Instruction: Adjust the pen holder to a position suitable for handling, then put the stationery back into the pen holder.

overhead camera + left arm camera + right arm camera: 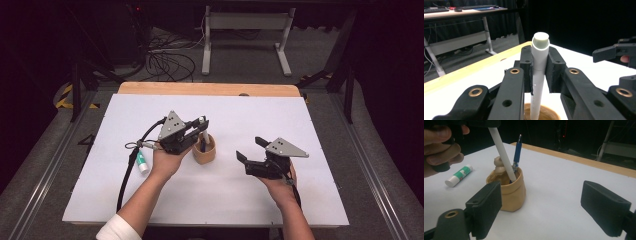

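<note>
A tan soft cup (205, 154) stands mid-table. My left gripper (202, 123) is above it, shut on a white pen (539, 67) whose lower end is inside the cup (549, 113). The pen (502, 155) leans to the left in the right gripper view, beside a blue pen (517, 150) that stands in the cup (511, 192). My right gripper (250, 149) hangs to the right of the cup, open, with nothing between its jaws (544, 207).
A green and white glue stick (142, 162) lies on the white board (300, 200) left of the cup, near the left hand. A wooden strip (210, 89) edges the board at the back. Beyond it are a desk frame and cables on the floor.
</note>
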`<state>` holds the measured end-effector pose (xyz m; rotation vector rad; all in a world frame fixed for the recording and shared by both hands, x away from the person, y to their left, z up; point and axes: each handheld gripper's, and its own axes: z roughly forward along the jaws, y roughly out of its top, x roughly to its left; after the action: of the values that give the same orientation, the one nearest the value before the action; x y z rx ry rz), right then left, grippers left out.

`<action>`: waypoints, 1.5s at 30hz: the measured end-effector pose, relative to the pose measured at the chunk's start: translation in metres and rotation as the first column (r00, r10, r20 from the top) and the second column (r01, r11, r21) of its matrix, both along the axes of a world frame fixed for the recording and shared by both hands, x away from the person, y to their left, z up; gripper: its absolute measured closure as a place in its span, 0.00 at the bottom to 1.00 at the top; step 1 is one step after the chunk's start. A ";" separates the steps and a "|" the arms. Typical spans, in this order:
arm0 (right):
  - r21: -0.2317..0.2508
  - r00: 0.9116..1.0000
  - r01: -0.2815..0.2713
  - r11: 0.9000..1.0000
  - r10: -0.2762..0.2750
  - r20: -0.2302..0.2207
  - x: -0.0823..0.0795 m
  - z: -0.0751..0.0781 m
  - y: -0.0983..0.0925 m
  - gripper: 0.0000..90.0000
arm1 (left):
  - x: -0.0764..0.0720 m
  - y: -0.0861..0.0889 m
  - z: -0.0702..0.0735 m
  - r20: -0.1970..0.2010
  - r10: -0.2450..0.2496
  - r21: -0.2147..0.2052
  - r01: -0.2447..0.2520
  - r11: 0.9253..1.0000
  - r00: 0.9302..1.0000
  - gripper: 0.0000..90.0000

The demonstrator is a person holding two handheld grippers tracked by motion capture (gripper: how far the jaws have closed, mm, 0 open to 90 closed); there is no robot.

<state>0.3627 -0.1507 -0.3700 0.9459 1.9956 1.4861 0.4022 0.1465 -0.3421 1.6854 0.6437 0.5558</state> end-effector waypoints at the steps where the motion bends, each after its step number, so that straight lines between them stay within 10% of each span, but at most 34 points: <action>1: 0.000 1.000 0.002 1.000 -0.002 0.001 0.000 0.000 0.000 0.20 | 0.001 0.000 0.000 0.005 0.001 0.005 -0.001 1.000 1.000 0.87; 45: 0.005 0.999 0.040 0.999 -0.040 0.010 0.000 0.005 -0.013 0.21 | 0.029 -0.008 -0.022 -0.101 0.042 0.063 -0.036 0.997 0.994 0.86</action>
<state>0.3626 -0.1635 -0.3653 0.9721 1.9555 1.4720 0.4312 0.1383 -0.3639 1.7704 0.7413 0.5241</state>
